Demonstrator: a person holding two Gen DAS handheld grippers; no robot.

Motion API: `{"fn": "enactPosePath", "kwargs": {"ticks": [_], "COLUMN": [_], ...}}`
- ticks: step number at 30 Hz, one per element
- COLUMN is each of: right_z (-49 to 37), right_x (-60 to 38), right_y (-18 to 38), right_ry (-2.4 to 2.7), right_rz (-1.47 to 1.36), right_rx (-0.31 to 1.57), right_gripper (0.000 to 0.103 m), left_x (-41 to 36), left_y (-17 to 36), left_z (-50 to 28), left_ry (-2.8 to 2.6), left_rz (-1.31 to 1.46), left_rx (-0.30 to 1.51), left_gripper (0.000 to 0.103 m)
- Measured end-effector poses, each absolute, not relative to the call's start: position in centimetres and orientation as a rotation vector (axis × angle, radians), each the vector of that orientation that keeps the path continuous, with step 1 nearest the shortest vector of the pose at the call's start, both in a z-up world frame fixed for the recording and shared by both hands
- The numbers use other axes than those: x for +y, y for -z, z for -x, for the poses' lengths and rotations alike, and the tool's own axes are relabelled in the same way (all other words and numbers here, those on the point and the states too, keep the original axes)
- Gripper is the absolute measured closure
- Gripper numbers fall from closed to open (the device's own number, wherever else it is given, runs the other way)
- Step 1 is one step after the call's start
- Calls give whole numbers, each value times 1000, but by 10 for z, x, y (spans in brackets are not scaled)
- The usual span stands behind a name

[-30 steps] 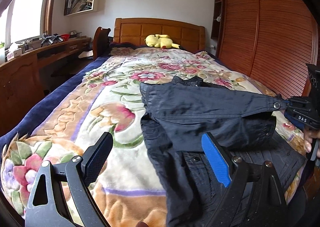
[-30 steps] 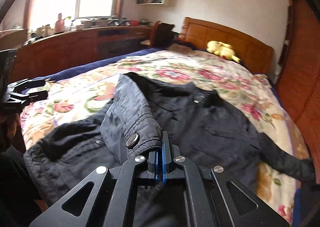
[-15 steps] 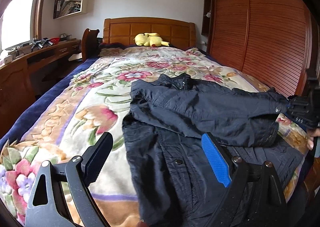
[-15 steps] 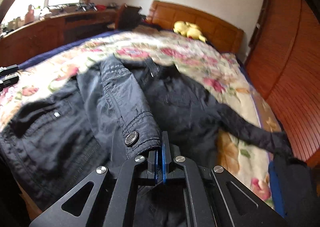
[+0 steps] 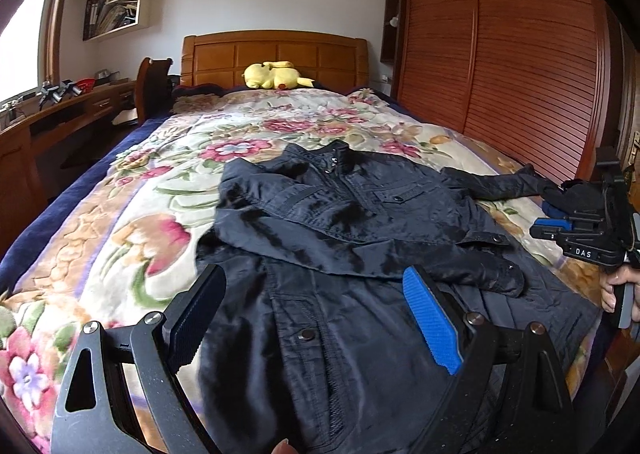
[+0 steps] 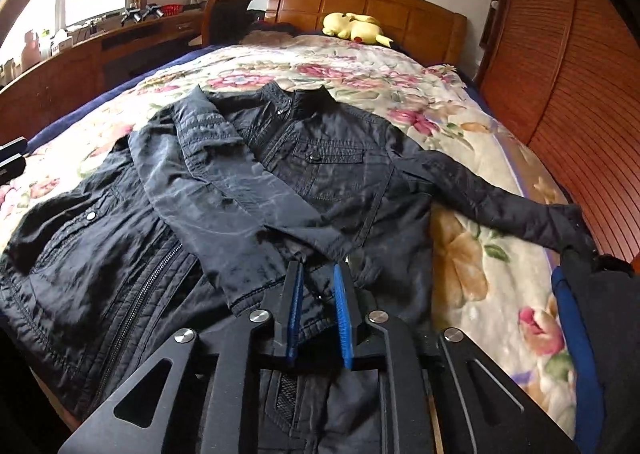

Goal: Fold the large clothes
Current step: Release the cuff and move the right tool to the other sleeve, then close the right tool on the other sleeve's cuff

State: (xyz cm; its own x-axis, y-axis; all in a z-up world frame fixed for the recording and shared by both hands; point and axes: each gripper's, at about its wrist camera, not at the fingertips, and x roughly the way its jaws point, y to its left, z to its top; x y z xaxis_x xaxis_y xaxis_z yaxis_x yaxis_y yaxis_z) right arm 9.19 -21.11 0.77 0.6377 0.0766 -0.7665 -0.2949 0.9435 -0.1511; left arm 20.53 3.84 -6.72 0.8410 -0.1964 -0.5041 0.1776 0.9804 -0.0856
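The near hem of the jacket (image 6: 224,190) is cut off behind the right gripper (image 6: 318,310) in its own view, and the left gripper (image 5: 316,318) hides part of the lower front in the other. The jacket lies front-up on the bed (image 5: 132,222), collar toward the headboard (image 5: 276,54), with one sleeve (image 6: 224,206) folded across the chest and the other sleeve (image 6: 492,190) stretched out to the bed's edge by the wardrobe (image 5: 500,66). Floral blanket lies bare between the collar and the plush toy (image 5: 274,76), and along the desk (image 5: 60,114) side. The right gripper's jaws are opening: a second ago they were clenched on the folded sleeve's cuff, and now the cuff lies just ahead of the parted pads, let go. The left gripper is spread wide over the lower front, gripping nothing, and has slid across so more of the jacket sits between its fingers than before.
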Motion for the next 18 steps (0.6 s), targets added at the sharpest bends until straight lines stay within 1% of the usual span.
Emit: {"fn": "enactPosePath", "kwargs": {"ticks": [4, 9, 18], "right_z": [-95, -109, -151], "right_x": [-218, -231, -276], "right_y": [-2, 10, 13], "right_ry": [-225, -220, -121], "right_rz": [267, 245, 231], "right_rx": [846, 866, 881], "right_gripper": [64, 62, 60], "left_x": [22, -1, -40], "left_y": [70, 77, 90], "left_z": [-212, -220, -232], "left_ry": [217, 240, 282], "left_rz": [29, 13, -17], "left_rx": [547, 563, 601], "left_gripper": [12, 12, 12]}}
